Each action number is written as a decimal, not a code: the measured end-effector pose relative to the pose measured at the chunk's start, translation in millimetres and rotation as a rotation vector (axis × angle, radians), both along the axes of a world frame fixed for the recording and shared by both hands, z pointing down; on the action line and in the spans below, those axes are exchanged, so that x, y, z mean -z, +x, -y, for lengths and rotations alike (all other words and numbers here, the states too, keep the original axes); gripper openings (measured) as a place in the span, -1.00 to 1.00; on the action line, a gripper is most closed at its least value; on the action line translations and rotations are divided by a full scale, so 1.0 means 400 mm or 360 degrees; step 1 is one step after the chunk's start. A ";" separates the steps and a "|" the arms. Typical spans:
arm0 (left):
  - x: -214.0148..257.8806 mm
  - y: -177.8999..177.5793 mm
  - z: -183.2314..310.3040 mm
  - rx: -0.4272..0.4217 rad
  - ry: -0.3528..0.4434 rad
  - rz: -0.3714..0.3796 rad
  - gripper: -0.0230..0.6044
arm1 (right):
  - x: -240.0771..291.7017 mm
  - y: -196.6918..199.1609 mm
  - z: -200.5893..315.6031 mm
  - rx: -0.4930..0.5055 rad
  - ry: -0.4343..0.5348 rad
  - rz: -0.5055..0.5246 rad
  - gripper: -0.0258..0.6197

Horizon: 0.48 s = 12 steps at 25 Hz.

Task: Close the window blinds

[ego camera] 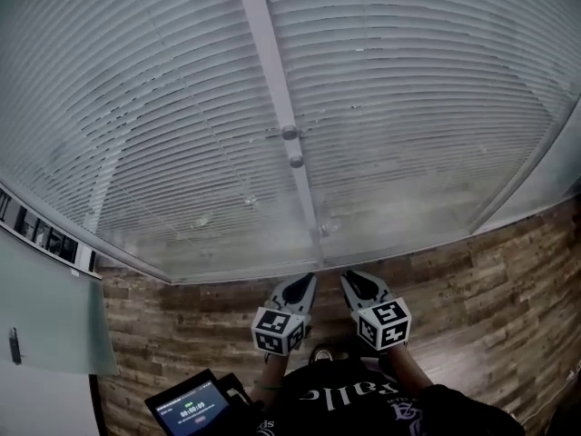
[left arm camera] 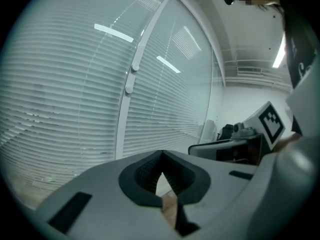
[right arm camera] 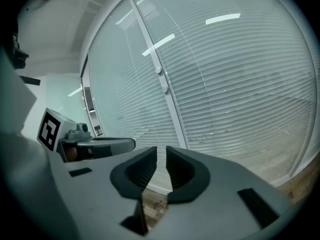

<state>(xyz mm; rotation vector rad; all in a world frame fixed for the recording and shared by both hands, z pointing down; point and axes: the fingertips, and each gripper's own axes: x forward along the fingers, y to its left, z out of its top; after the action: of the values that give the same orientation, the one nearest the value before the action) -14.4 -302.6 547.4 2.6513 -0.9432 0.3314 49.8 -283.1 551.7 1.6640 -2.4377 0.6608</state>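
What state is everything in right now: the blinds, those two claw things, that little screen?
Blinds: down over both panes, slats look turned shut.
Left claw: shut, nothing in it.
Right claw: slightly open, nothing in it.
Screen: lit.

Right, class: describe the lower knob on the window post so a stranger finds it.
Find the white blinds, split by one white upright post. Midway down it sit two round knobs; the lower knob sits beneath the upper knob, nearer the floor.
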 end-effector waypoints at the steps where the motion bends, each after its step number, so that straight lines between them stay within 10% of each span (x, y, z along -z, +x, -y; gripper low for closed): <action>1: 0.002 -0.009 -0.029 -0.0043 -0.0029 -0.0015 -0.91 | 0.001 -0.016 -0.026 -0.0025 -0.0002 0.0001 -0.71; 12: -0.003 -0.043 -0.252 -0.0225 -0.0093 -0.0129 -0.91 | -0.017 -0.037 -0.318 -0.0224 -0.0070 -0.0155 -0.71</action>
<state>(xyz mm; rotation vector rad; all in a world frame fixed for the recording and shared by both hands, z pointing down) -31.8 -201.9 548.6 2.6618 -0.7124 0.2771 34.9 -155.9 558.4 1.8184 -2.2398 0.6299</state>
